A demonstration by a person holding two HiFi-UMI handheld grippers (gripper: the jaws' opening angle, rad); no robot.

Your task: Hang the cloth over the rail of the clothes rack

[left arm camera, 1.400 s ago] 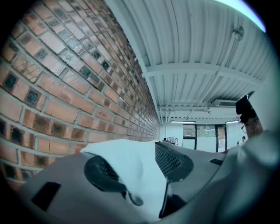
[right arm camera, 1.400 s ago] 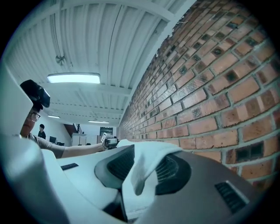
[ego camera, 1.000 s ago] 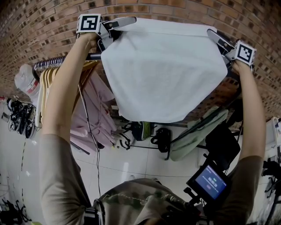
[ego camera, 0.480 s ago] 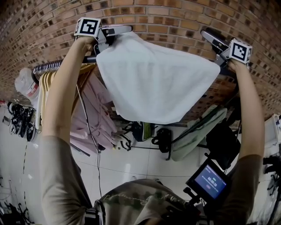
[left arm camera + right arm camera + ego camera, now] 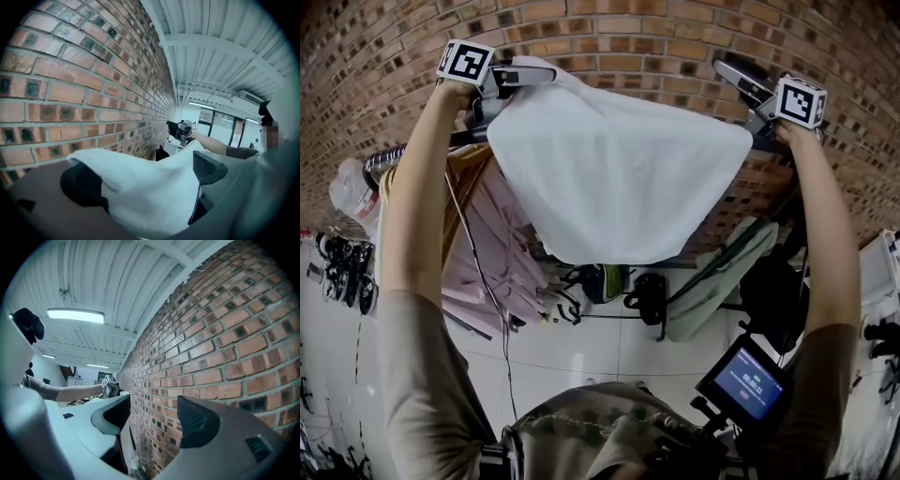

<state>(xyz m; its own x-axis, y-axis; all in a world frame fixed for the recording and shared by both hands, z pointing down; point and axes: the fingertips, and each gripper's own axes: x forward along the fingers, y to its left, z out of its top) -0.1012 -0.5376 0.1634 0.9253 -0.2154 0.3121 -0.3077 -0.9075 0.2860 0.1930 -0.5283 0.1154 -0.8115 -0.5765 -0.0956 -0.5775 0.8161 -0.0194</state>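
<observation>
The white cloth (image 5: 609,169) looks draped over the rail (image 5: 389,155), and both tongs have just opened wide, the right tongs (image 5: 157,418) empty, the left tongs (image 5: 145,177) with a loose corner between them, so only drawing clear remains.

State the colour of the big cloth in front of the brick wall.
The cloth is plain white, with no pattern. It shows best in the head view.

My right gripper (image 5: 733,73) has just opened and now stands clear of the cloth (image 5: 609,178); my left gripper (image 5: 536,73) has just opened too, cloth loose between its jaws.
</observation>
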